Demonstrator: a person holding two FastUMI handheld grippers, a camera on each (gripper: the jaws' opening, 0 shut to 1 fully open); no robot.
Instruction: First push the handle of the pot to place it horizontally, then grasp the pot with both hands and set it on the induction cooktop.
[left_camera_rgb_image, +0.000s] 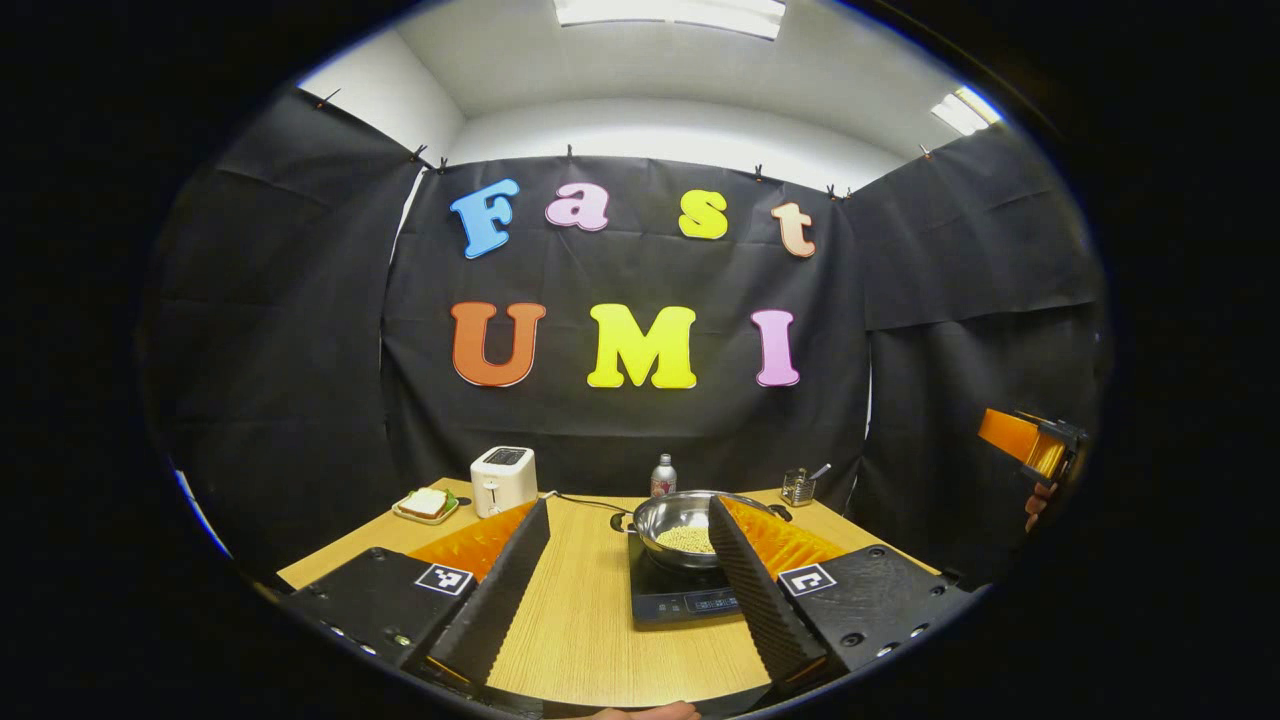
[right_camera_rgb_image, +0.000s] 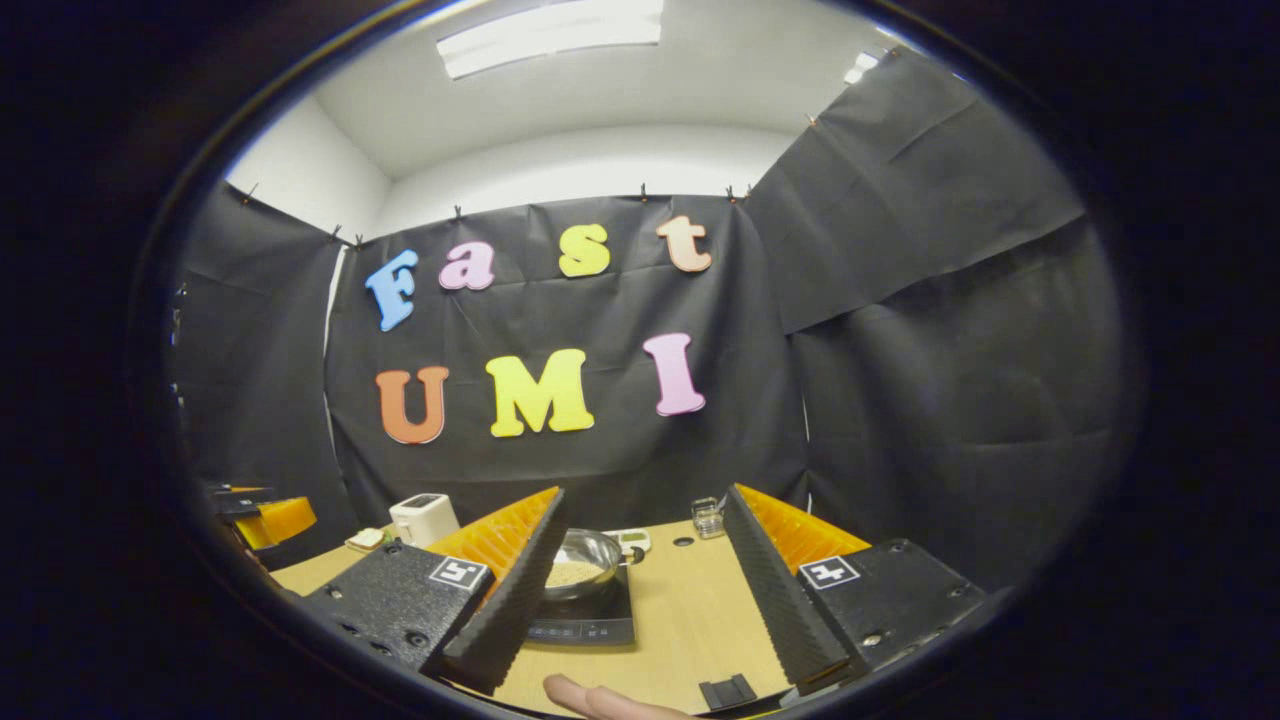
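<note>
The left gripper (left_camera_rgb_image: 630, 520) and right gripper (right_camera_rgb_image: 645, 510) both hung spread wide, empty, above the desk (left_camera_rgb_image: 580, 620). One pot (left_camera_rgb_image: 680, 528) sat on one cooktop (left_camera_rgb_image: 675, 590), its handle hidden; one toaster (left_camera_rgb_image: 503, 480) stood behind.

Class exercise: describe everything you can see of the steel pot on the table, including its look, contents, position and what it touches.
The shiny round stainless-steel pot is a wide, shallow bowl-shaped vessel with a bright reflective wall and an open top, no lid. It holds a layer of pale yellowish grains. It sits upright on the flat black induction cooktop, which lies on the light wooden table. In the left gripper view, one finger of the hand-held gripper partly hides its right side. Neither hand-held gripper touches it.
</note>
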